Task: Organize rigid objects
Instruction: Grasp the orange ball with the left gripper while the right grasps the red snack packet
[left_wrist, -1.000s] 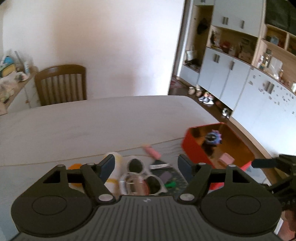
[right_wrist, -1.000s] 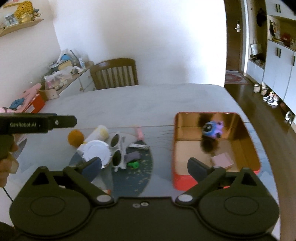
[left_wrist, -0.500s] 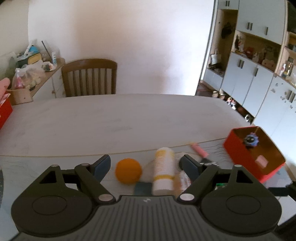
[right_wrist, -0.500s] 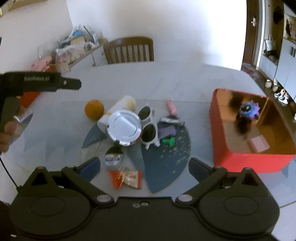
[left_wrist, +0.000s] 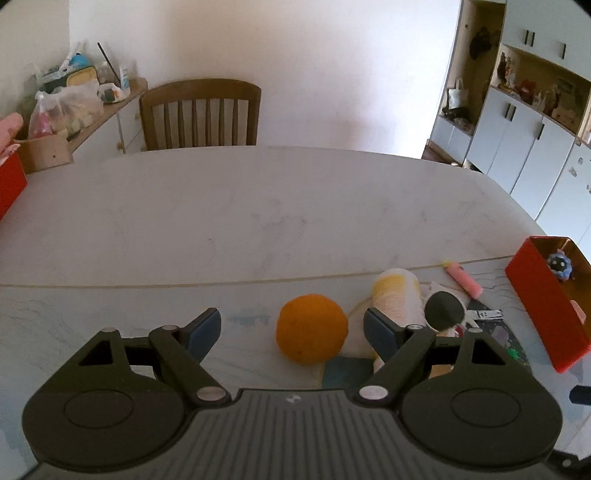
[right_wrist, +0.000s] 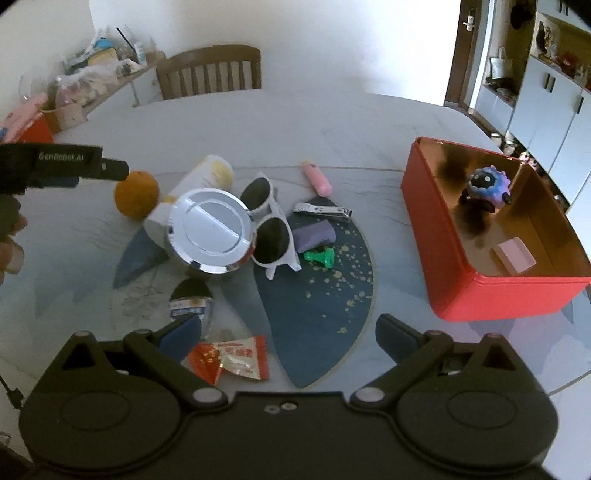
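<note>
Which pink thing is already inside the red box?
The flat pink block lies inside the red box. The pink tube lies outside it, on the table.

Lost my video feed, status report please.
Both hand-held grippers open, empty: left, right. Orange ahead of left. Red box holds two items. Sunglasses against silver lid.

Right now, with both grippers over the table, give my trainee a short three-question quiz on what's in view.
1. True or false: the red box is empty.
2. Which lies nearest the nail clipper? A. orange ball B. purple block C. snack packet
3. Fill in: the fingers of the left gripper stand ____.

Key: 1 false, it holds a spiky toy and a pink block; 2 B; 3 open.
</note>
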